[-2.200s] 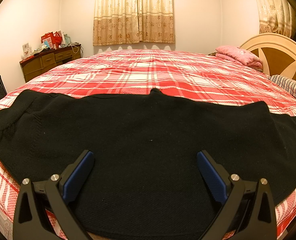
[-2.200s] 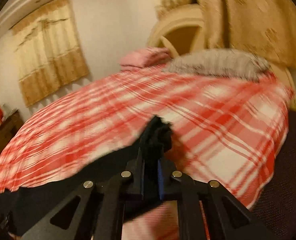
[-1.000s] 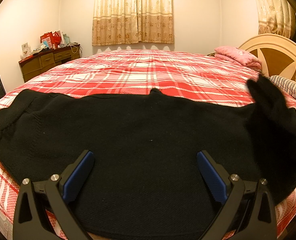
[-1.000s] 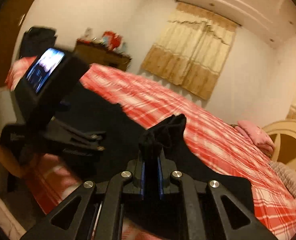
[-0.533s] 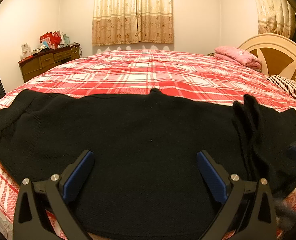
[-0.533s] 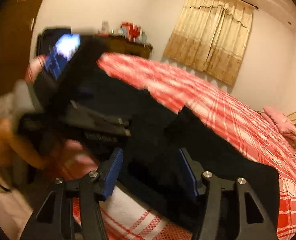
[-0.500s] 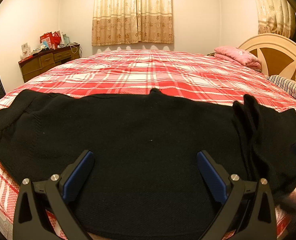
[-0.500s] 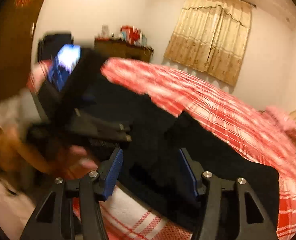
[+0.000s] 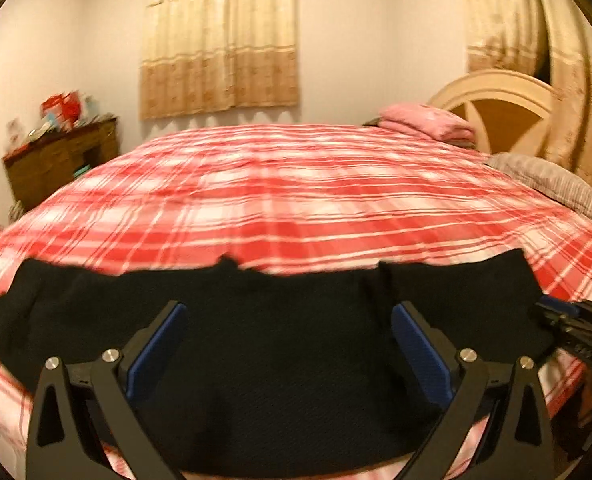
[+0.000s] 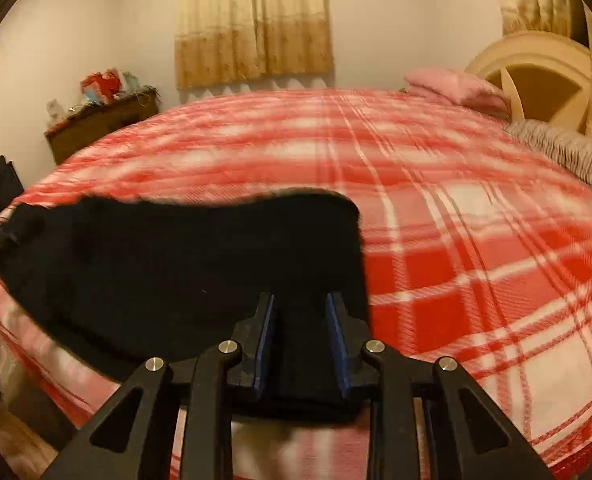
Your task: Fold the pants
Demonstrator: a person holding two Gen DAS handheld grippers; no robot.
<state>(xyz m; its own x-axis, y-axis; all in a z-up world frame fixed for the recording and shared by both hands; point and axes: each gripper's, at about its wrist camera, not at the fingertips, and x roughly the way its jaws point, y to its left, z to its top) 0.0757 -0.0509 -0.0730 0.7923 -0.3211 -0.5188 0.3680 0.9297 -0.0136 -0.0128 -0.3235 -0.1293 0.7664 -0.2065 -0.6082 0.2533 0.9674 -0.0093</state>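
Pants [image 9: 280, 344]: black knit, lying flat along the near edge of the bed [image 9: 296, 200], on the red-and-white plaid cover. Right-hand end looks doubled over, a second layer with a rounded edge showing in the right wrist view.

Far left, against the wall: wooden dresser [image 9: 60, 160] with red bags on top. Not involved.

Left gripper [image 9: 284, 344]: spread wide, blue pads well apart, hanging above the middle of the pants. Nothing between the pads; no contact that I can see.

Right gripper [image 10: 301, 344]: over the folded right end, near the bed's edge. Jaws closing, narrow gap between the blue pads. Black fabric sits in that gap, but blur hides whether the pads press it yet; they appear just clear of it.

Far right: pink pillow [image 9: 428, 124], striped pillow [image 9: 552, 184] and headboard [image 9: 500, 108], well apart from the work.

Risks, as judged:
- Closing jaws may catch only the top layer, so the fold would peel open when lifted.
- Both views are smeared, so the hands seem to be moving fast; a drag across the knit could bunch it or skew the fold line.
- Pants lie near the bed's edge; a pull toward the person could slide them off.
- Left gripper holds nothing down, so the middle is free to shift.
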